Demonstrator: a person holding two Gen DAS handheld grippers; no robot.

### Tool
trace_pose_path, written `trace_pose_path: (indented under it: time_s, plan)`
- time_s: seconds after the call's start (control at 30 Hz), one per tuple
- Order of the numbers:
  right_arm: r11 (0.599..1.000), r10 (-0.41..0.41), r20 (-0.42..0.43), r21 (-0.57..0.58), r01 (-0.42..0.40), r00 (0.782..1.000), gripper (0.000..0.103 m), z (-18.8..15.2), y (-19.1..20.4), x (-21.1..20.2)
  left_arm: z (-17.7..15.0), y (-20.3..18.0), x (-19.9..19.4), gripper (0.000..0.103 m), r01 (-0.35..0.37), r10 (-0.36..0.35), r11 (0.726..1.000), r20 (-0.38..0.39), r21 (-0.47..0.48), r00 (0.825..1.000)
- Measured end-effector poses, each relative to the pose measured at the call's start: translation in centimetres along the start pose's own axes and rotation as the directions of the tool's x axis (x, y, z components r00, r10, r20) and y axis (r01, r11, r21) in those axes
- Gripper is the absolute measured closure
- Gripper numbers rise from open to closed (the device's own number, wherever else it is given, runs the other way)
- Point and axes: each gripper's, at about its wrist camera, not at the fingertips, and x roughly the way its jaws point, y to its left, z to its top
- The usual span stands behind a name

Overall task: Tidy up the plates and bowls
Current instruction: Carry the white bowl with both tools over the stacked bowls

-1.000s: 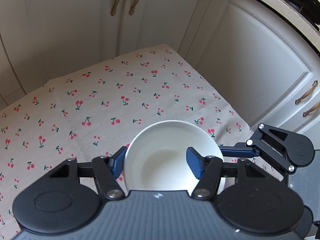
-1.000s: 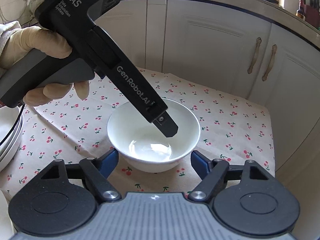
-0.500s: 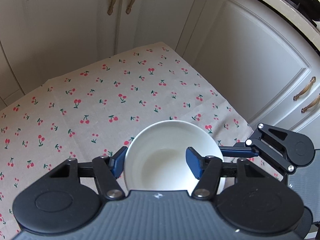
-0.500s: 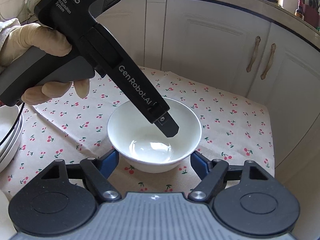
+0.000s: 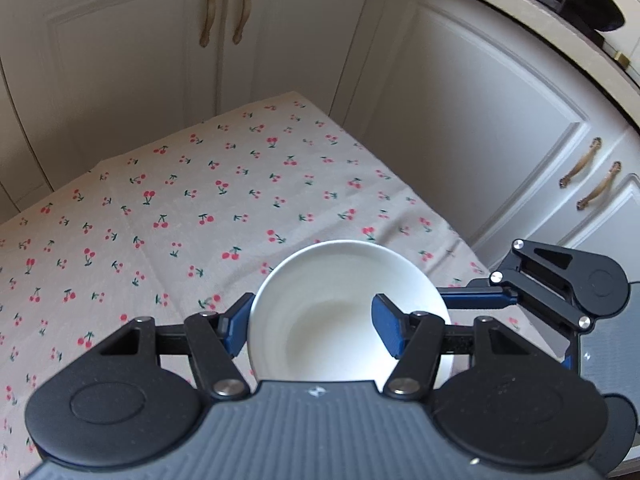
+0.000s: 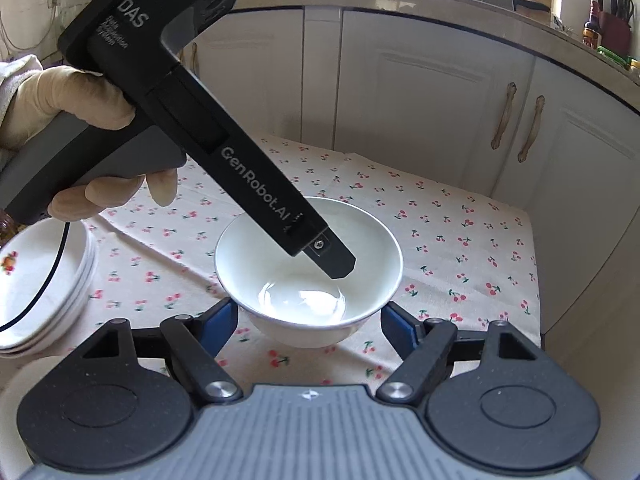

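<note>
— What's your left gripper (image 5: pixel 314 330) doing?
— Clamped on the bowl's (image 5: pixel 340 280) wall: one finger inside, one outside. Bowl holds nothing.
— And your right gripper (image 6: pixel 308 322)?
— Spread wide, bowl at twelve o'clock, just ahead. Stacked plates (image 6: pixel 36 288) sit at nine o'clock on the tablecloth (image 6: pixel 460 240).

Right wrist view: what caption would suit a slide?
Left gripper grips the white bowl by its rim on cherry-print cloth.
</note>
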Motion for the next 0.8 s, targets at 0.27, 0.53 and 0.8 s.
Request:
trace_pose_path:
  time_s: [0.27,0.53,0.8]
  plan:
    - [1.000,0.005,0.026,-0.017,-0.004,1.000,0.021,-0.2,2.4,-4.4,-1.7,-2.9,-3.9,0.041,-0.014,0.013,0.999,0.025,0.031,1.000]
    - [0.999,0.001,0.046,-0.035,0.001,0.999,0.021,-0.7,4.6,-7.1,-3.5,-4.7,-6.8,0.041,-0.021,0.019,0.999,0.045,0.045,0.999]
    - [0.999,0.004,0.060,-0.051,-0.001,0.998,0.021,-1.0,5.9,-8.8,-4.7,-5.5,-8.5,0.041,-0.025,0.023,0.999,0.060,0.047,0.998]
